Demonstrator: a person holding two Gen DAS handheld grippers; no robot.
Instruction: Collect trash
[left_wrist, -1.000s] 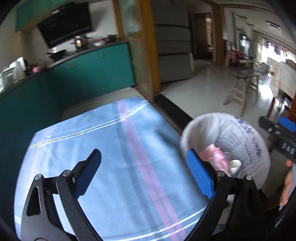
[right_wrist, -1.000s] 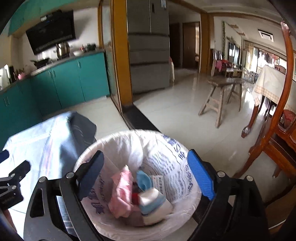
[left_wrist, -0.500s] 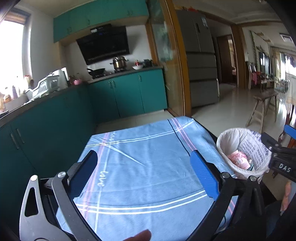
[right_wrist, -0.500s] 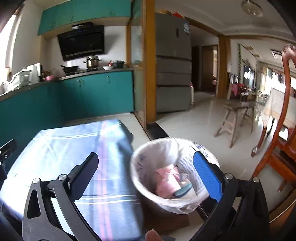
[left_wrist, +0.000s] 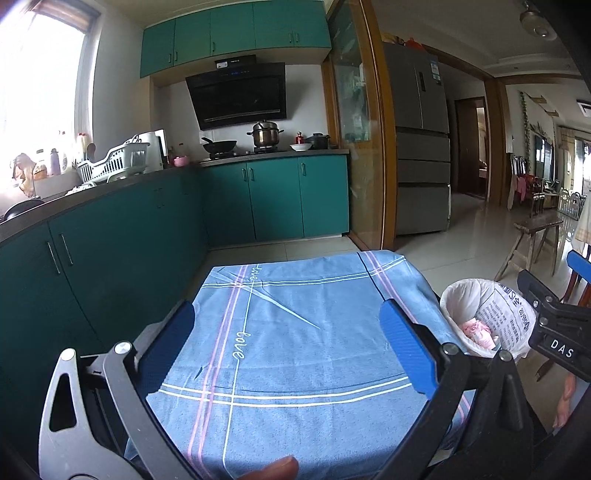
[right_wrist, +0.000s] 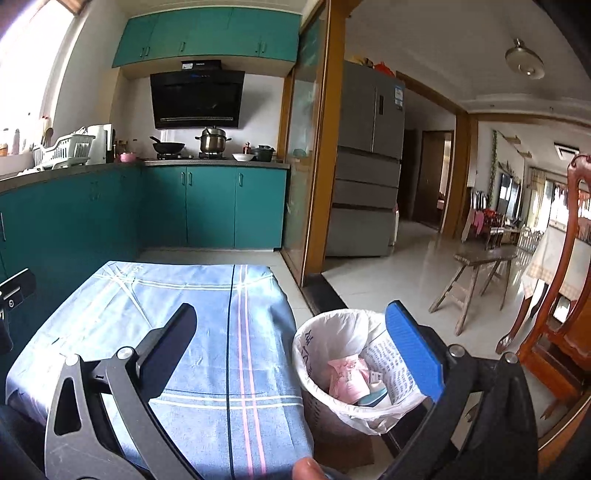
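A small bin with a white printed liner (right_wrist: 314, 347) stands on the floor right of a table under a blue striped cloth (right_wrist: 207, 321). Pink and light blue wrappers (right_wrist: 347, 376) lie inside it. The bin also shows in the left wrist view (left_wrist: 454, 306), right of the cloth (left_wrist: 295, 350). My left gripper (left_wrist: 288, 350) is open and empty above the cloth. My right gripper (right_wrist: 291, 350) is open and empty, held back above the table's right edge and the bin. No trash shows on the cloth.
Teal kitchen cabinets (left_wrist: 110, 258) run along the left and back. A grey fridge (right_wrist: 365, 184) stands behind a wooden door frame (right_wrist: 321, 166). A wooden stool (right_wrist: 476, 280) and a wooden chair (right_wrist: 561, 314) stand on the tiled floor to the right.
Both grippers have pulled back and up from the bin and cloth. The views now take in the whole table and the kitchen. Both stay open.
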